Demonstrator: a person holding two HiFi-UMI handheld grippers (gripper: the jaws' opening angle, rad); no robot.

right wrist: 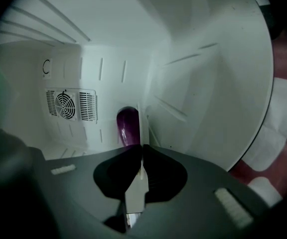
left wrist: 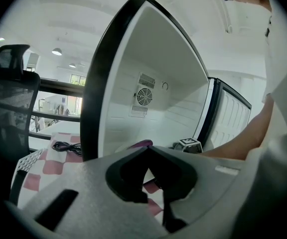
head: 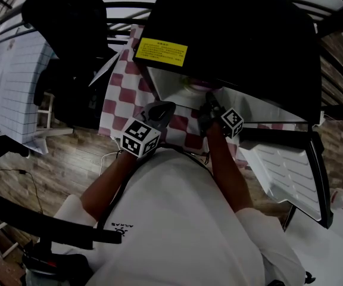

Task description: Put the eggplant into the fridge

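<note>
one eggplant [right wrist: 127,126], seemingly inside one fridge [right wrist: 198,78]

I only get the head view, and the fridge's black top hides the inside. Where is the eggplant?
Observer: The long, dark purple eggplant is inside the white-walled fridge. It sticks out from the tips of the right gripper, whose jaws are shut on its near end.
Operator: What else is in there?
Observer: The right gripper view shows a round white fan grille on the back wall, left of the eggplant.
Operator: Is anything on the table next to the fridge?
Observer: Yes. In the left gripper view, a coiled black cable lies on the red-and-white checked cloth, left of the fridge opening.
</note>
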